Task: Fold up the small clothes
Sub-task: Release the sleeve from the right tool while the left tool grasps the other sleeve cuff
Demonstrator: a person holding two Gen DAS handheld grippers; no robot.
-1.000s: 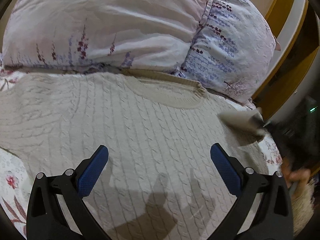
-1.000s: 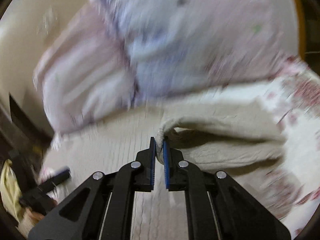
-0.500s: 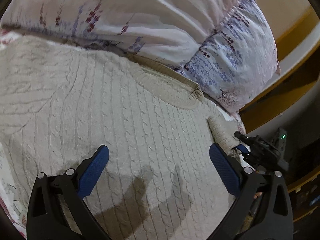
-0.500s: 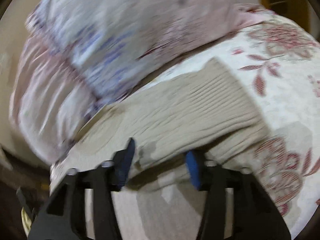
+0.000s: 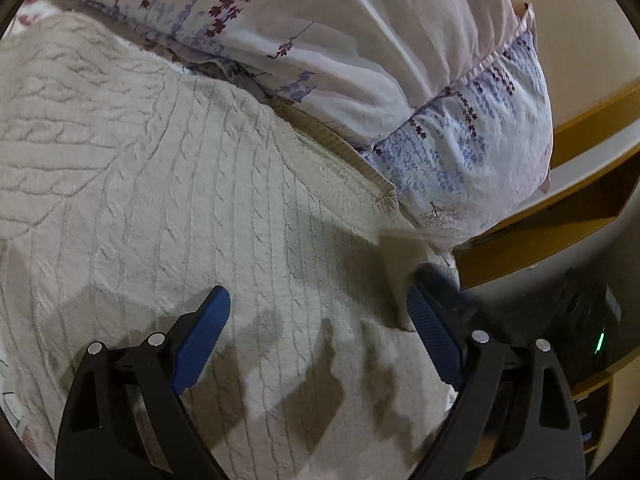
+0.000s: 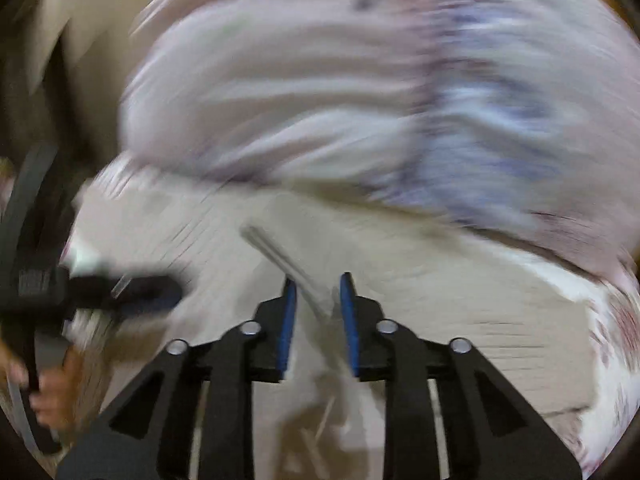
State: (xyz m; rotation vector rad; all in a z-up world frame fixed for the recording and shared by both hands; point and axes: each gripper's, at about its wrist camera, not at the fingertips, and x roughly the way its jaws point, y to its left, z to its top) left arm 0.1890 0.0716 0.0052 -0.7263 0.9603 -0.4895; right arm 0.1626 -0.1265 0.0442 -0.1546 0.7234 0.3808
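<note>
While its jaws draw inward from a wide spread with nothing pinched between them, the left gripper [image 5: 316, 316] hangs over the cream cable-knit sweater [image 5: 168, 184] lying flat on the bed. Blurred, the right gripper [image 6: 318, 300] shows a narrow empty gap above the same knit, floral pillows [image 5: 400, 60] just behind.

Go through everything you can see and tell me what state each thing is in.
Sweater: spread flat on the bed, neckline against the pillows.
Pillows: stacked at the sweater's collar end.
Left tongs: wide apart, closing, over the sweater, nothing gripped.
Right tongs: slightly apart, view blurred, grip unclear.
</note>
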